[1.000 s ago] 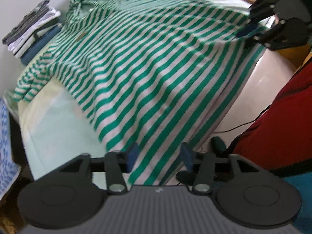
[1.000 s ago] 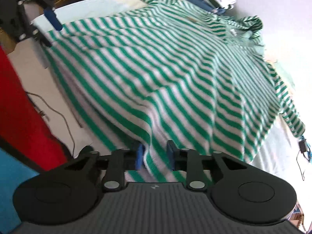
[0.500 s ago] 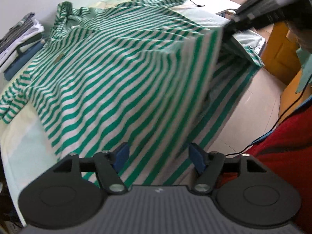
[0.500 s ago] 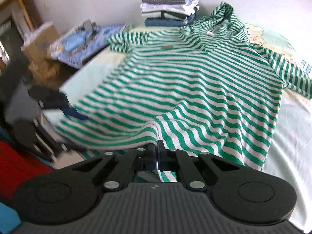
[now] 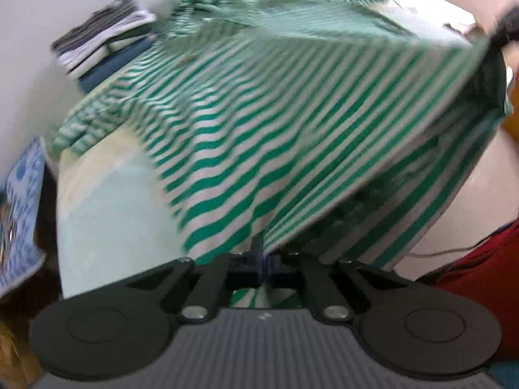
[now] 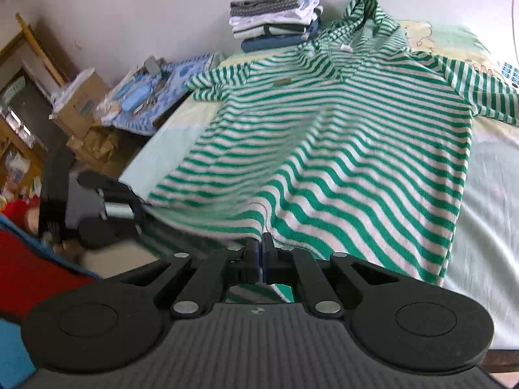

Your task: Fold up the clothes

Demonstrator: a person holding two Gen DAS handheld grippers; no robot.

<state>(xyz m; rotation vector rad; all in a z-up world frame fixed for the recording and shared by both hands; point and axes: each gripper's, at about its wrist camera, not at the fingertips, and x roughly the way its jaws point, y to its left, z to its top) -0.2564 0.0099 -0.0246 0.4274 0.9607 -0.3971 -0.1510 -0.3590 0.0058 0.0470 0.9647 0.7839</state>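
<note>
Your left gripper point(image 5: 262, 259): jaws just closed, pinching the striped hoodie point(image 6: 340, 136) hem. Your right gripper point(image 6: 261, 256): clamped on the hem too. Hoodie: spread on the bed point(image 6: 486, 210), hem lifted; folded stack point(image 6: 275, 16) beyond.

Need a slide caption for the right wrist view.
Right tongs shut on the hem of a green-striped hoodie spread on the bed, folded stack by the wall.
</note>
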